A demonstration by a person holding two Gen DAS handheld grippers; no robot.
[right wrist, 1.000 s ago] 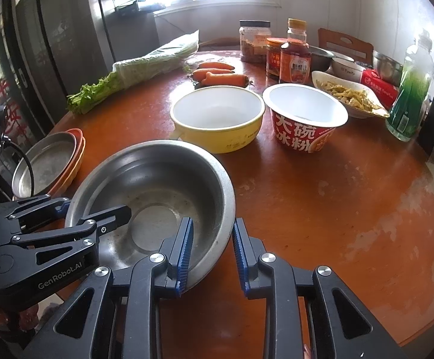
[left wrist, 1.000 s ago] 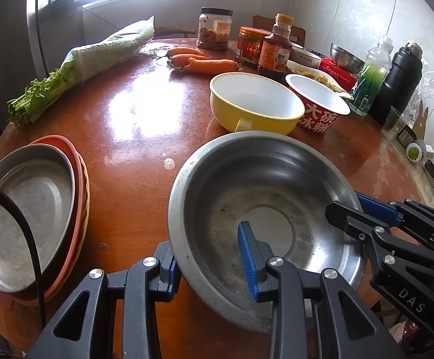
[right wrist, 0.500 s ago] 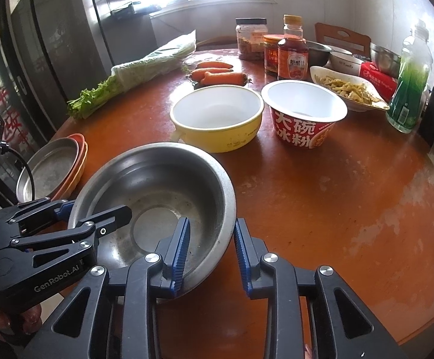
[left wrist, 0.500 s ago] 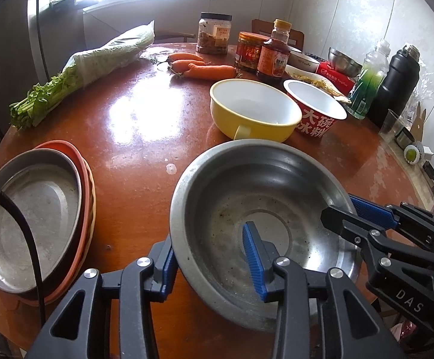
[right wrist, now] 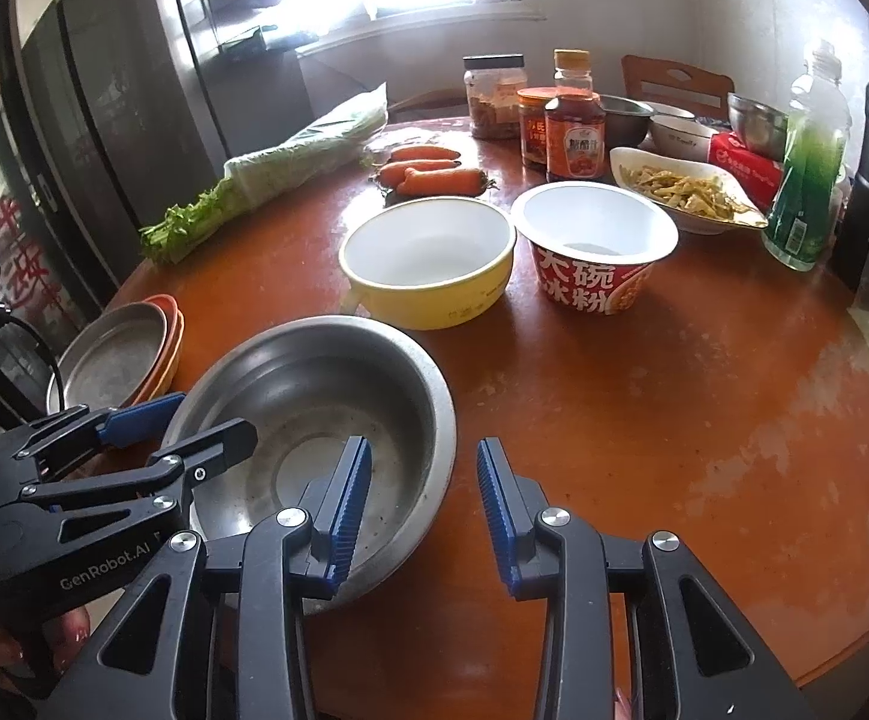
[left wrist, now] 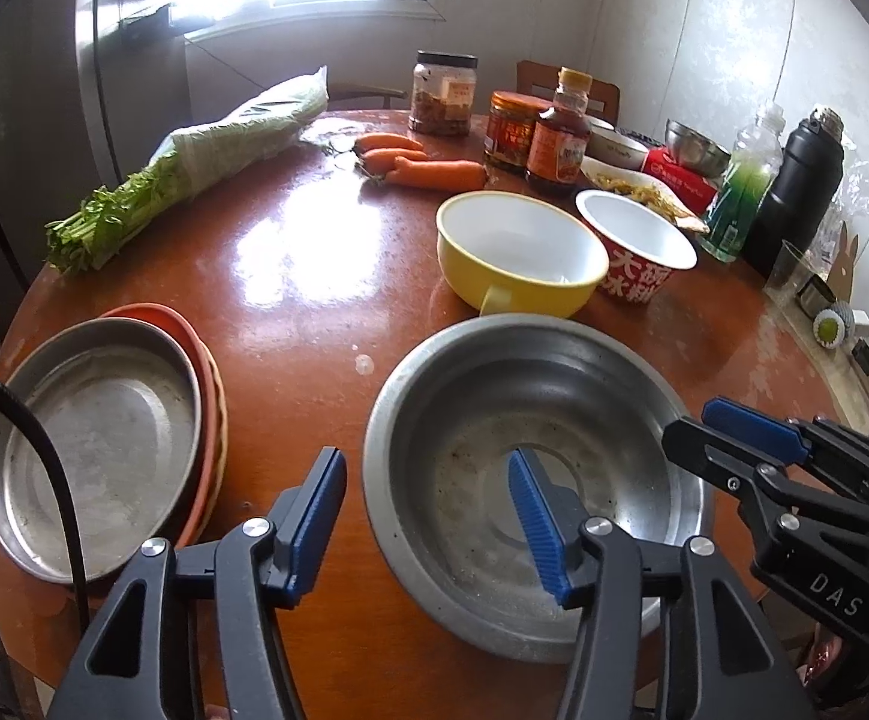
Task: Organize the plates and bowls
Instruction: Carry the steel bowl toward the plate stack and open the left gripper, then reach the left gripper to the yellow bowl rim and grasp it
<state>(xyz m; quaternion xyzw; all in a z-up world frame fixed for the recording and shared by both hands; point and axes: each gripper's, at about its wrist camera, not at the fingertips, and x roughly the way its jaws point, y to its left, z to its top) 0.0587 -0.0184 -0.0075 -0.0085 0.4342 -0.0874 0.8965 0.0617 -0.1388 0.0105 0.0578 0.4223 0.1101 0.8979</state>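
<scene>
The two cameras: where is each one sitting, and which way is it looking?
Left wrist: on the left gripper, looking down at the steel bowl; the right gripper shows.
Right wrist: on the right gripper, facing across the table; the left gripper and a hand show.
Shared: steel bowl, yellow bowl, plate stack.

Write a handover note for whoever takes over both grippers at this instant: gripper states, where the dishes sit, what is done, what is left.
Left gripper: jaws just opening, straddling the steel bowl's left rim, pads off it.
Right gripper: jaws just opening, astride the same bowl's right rim, released.
Steel bowl rests on the table, near edge.
Plate stack, steel plate on top, sits at its left.
Yellow bowl and red paper bowl stand behind, unstacked.
Left: likely nest those two into the steel bowl.
</scene>
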